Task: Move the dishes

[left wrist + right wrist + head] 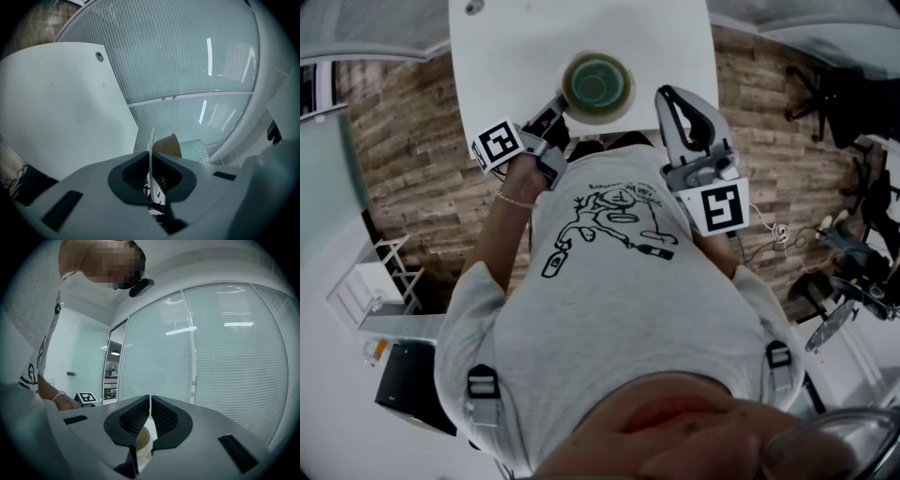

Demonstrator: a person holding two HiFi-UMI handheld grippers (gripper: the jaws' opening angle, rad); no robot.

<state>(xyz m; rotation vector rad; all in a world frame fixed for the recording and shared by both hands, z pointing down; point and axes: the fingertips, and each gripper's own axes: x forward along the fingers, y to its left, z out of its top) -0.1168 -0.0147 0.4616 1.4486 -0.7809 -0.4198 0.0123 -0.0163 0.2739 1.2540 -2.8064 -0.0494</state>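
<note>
we're mid-carry: the left gripper (557, 105) is clamped on the plate rim of the dish stack (597, 87), at the near edge of the white table (506, 56). the right gripper (666, 94) is pressed closed and empty. next we likely set the stack down level, then release.

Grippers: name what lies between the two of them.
The dishes lie between them in the head view, with the left gripper at their left edge and the right gripper just off their right.

A bowl (168, 146) rests on a plate (151, 143), seemingly above the table (516, 56).
</note>
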